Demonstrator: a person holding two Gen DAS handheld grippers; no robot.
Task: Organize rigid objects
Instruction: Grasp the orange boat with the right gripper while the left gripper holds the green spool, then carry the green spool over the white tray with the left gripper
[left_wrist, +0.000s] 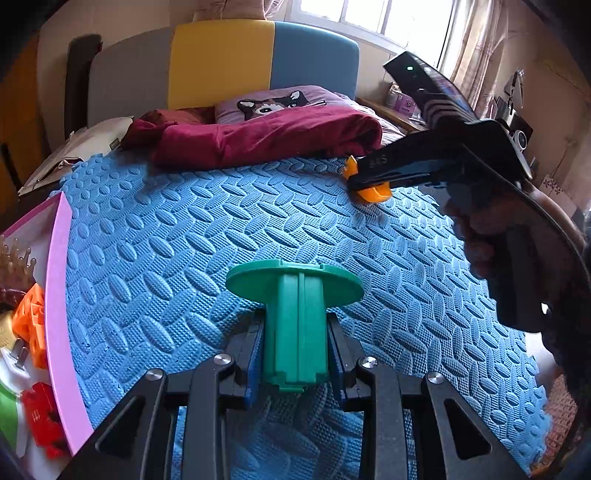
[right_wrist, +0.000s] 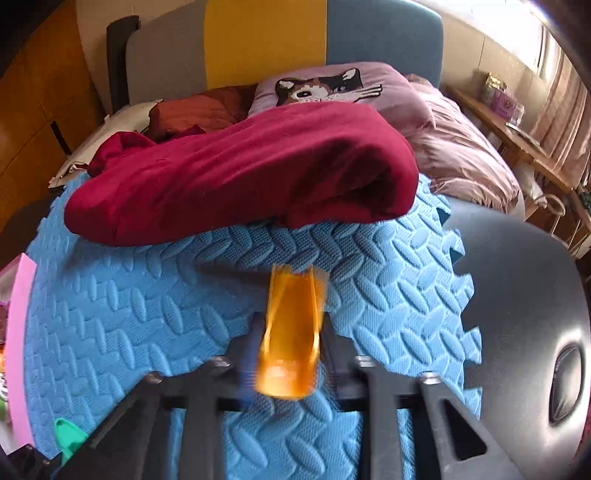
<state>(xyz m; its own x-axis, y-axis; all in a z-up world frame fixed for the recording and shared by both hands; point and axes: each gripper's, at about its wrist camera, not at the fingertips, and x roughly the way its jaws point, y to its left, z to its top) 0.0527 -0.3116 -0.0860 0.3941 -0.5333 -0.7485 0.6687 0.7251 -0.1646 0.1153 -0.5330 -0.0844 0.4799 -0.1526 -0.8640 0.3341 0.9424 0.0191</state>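
Note:
My left gripper (left_wrist: 297, 332) is shut on a green plastic spool (left_wrist: 295, 314) with a round flange, held over the blue foam mat (left_wrist: 184, 240). My right gripper (right_wrist: 291, 336) is shut on an orange plastic piece (right_wrist: 291, 332), blurred in the right wrist view. In the left wrist view the right gripper (left_wrist: 360, 181) shows at the right, holding the orange piece (left_wrist: 371, 192) just above the mat. A corner of the green spool (right_wrist: 68, 435) shows at the lower left of the right wrist view.
A pink-rimmed box (left_wrist: 61, 295) at the left edge holds orange and red toy pieces (left_wrist: 31, 325). A maroon blanket (right_wrist: 240, 177) lies across the mat's far side, with a cat pillow (right_wrist: 325, 88) behind. A dark chair (right_wrist: 524, 295) stands at the right.

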